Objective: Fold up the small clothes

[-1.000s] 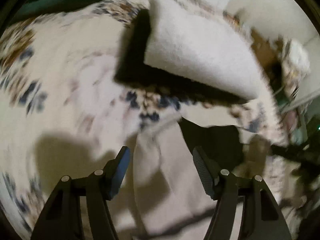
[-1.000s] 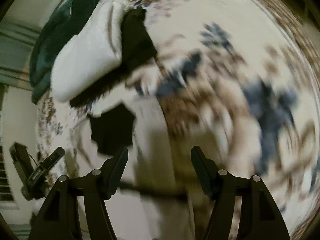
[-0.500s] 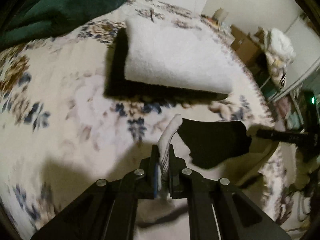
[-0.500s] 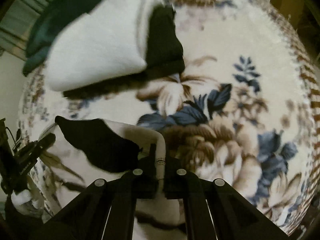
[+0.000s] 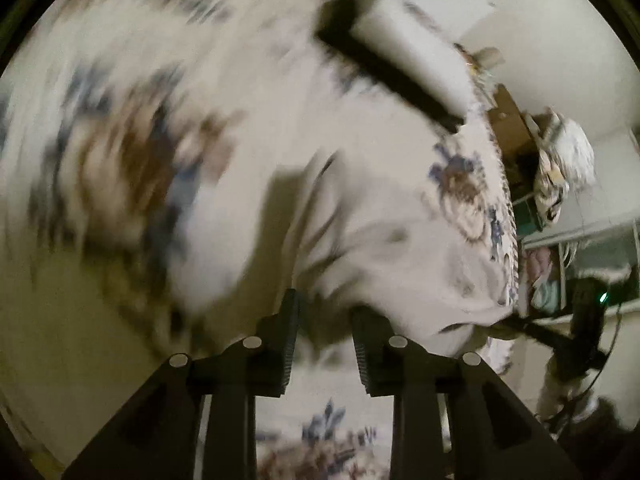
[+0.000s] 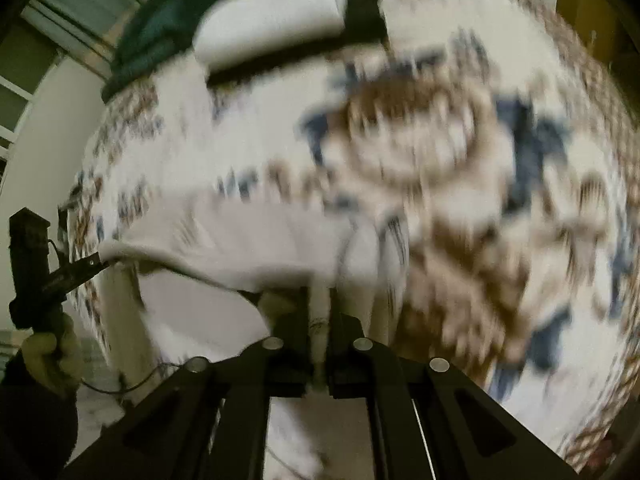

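Note:
A small pale beige garment (image 5: 384, 240) lies spread on a floral blanket (image 5: 132, 152), blurred by motion. My left gripper (image 5: 323, 316) has its jaws parted a little at the garment's near edge, with nothing between them. In the right wrist view the garment (image 6: 248, 252) stretches leftward. My right gripper (image 6: 319, 320) is shut on its edge, and the left gripper (image 6: 76, 272) shows at the garment's far corner.
A folded white and black pile (image 5: 404, 52) lies at the back of the blanket; it also shows in the right wrist view (image 6: 280, 28), beside a dark green cloth (image 6: 168, 20). Boxes and clutter (image 5: 552, 160) stand beyond the blanket's right edge.
The garment, held up bunched half a second ago, is now spread flat over the blanket. My left jaws have parted from it. My right gripper still holds its edge.

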